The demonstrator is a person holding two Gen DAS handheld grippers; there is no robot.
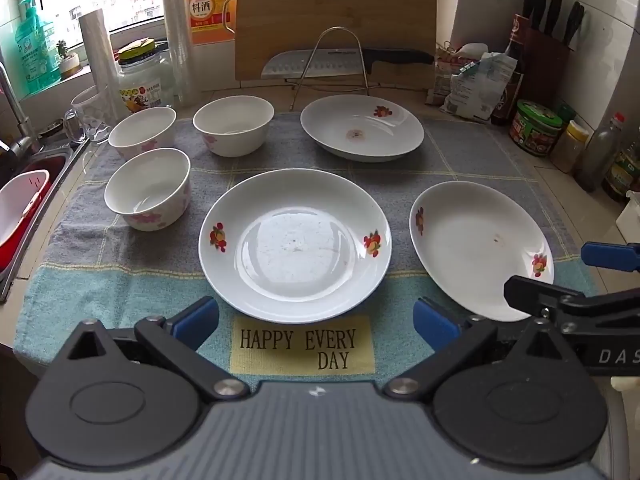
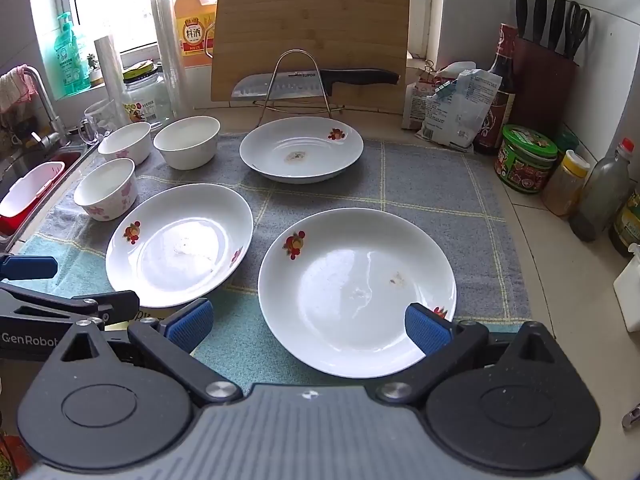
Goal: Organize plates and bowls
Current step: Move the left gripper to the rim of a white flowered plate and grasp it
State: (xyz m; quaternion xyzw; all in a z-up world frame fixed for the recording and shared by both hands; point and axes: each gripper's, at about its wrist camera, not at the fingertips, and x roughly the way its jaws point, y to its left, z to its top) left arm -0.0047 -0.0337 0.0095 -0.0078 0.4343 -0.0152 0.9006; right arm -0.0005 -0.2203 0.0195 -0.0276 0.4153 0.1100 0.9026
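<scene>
Listing the towel's (image 1: 132, 280) contents from the left edge across, clock positions taken from the towel's middle in the left wrist view.

Item 1, three bowls, grouped at 9 to 11 o'clock: near bowl (image 1: 147, 189) with pink flowers at 9; rear-left bowl (image 1: 142, 132) at 10, just beside a glass mug (image 1: 86, 118); rear bowl (image 1: 233, 125) at 11. All upright, empty, close together but apart as far as can be told. Judged glazed ceramic: stiff, fragile, slick. Best taken with one finger inside and one outside the wall, then nested.

Item 2, centre plate (image 1: 295, 249) at 6 o'clock, fruit decals on both sides of the rim, lying flat directly ahead of the left gripper (image 1: 316, 318). That gripper's blue fingers stand fully apart, holding nothing.

Item 3, rear plate (image 1: 362, 127) at 12 o'clock, in front of a wire rack (image 1: 334, 62), knife (image 1: 348, 60) and cutting board (image 1: 336, 12); a faint stain sits at its middle.

Item 4, right plate (image 1: 480, 248) at 4 o'clock, under the right gripper (image 2: 308, 322), whose jaws are spread wide and clamp nothing; in the right wrist view one pad overlaps the near rim, contact uncertain.

Handling note for plates: shallow, smooth, likely moderately heavy, liable to chip. Pinch the raised rim above and below, lift level, and lower gently when stacking, since glaze on glaze slides.
</scene>
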